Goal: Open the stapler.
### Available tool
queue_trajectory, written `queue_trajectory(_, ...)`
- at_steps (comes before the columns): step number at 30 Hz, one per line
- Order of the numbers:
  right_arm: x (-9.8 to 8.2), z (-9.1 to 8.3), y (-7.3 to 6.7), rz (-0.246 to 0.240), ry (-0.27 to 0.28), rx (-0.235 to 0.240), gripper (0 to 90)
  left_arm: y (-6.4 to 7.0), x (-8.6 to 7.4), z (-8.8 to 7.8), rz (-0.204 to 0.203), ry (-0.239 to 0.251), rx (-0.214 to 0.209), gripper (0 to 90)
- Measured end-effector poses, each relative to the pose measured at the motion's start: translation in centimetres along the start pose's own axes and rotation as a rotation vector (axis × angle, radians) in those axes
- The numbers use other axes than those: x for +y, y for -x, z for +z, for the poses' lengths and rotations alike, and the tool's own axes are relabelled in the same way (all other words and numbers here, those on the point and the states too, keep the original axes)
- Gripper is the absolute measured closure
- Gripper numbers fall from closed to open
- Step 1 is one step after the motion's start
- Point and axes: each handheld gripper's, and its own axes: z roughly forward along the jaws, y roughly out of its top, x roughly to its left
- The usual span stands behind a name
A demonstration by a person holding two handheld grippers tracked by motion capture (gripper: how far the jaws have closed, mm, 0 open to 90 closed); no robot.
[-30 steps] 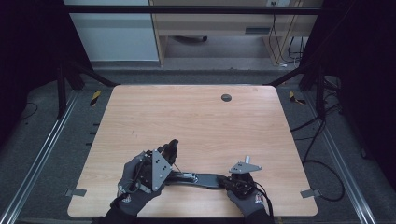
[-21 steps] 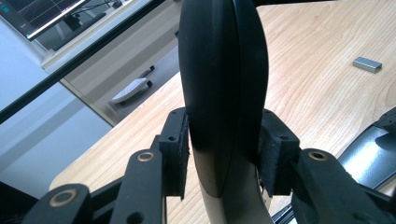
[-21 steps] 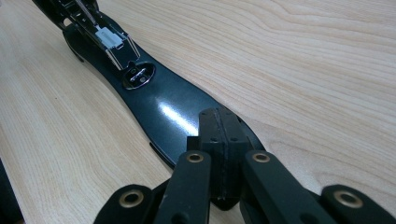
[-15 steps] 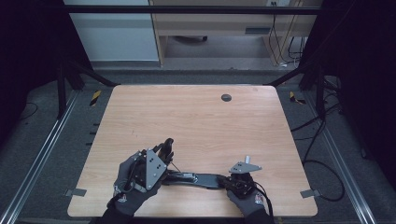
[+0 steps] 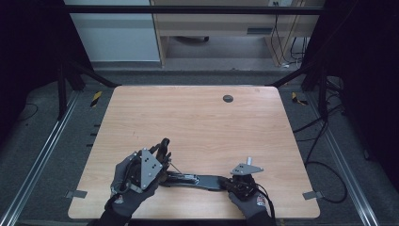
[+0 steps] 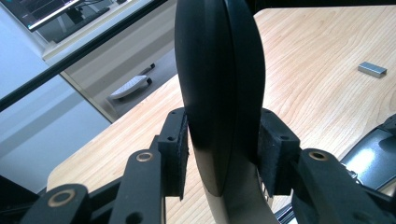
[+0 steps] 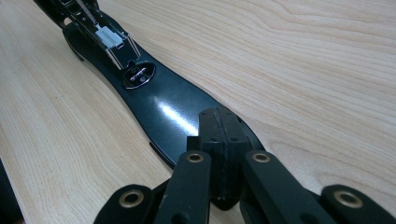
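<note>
An opened black stapler (image 5: pixel 197 179) lies on the table (image 5: pixel 202 127) near its front edge, well short of the round hole (image 5: pixel 227 98). The left tool (image 6: pixel 219 156) clamps the stapler's raised top arm (image 6: pixel 217 88) between its pads. The right tool (image 7: pixel 219 135) is clenched tight, its pads resting on the stapler's base (image 7: pixel 159 107). A loose strip of staples (image 6: pixel 372 69) lies nearby.
</note>
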Motion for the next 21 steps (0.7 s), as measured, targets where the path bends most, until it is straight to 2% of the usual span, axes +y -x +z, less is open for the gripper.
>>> queue_trajectory(5, 0.0, 0.0, 0.0, 0.001, 0.001, 0.002, 90.0, -0.4, -0.2, -0.2, -0.021, -0.004, 0.009, 57.9)
queue_trajectory(10, 0.0, 0.0, 0.1, 0.002, -0.001, 0.007, 90.0, -1.5, -0.9, -0.7, -0.069, 0.005, 0.005, 57.5)
queue_trajectory(21, 0.0, 0.0, 0.1, 0.005, -0.001, 0.007, 90.0, -2.0, -1.6, -1.0, -0.097, 0.022, 0.013, 57.1)
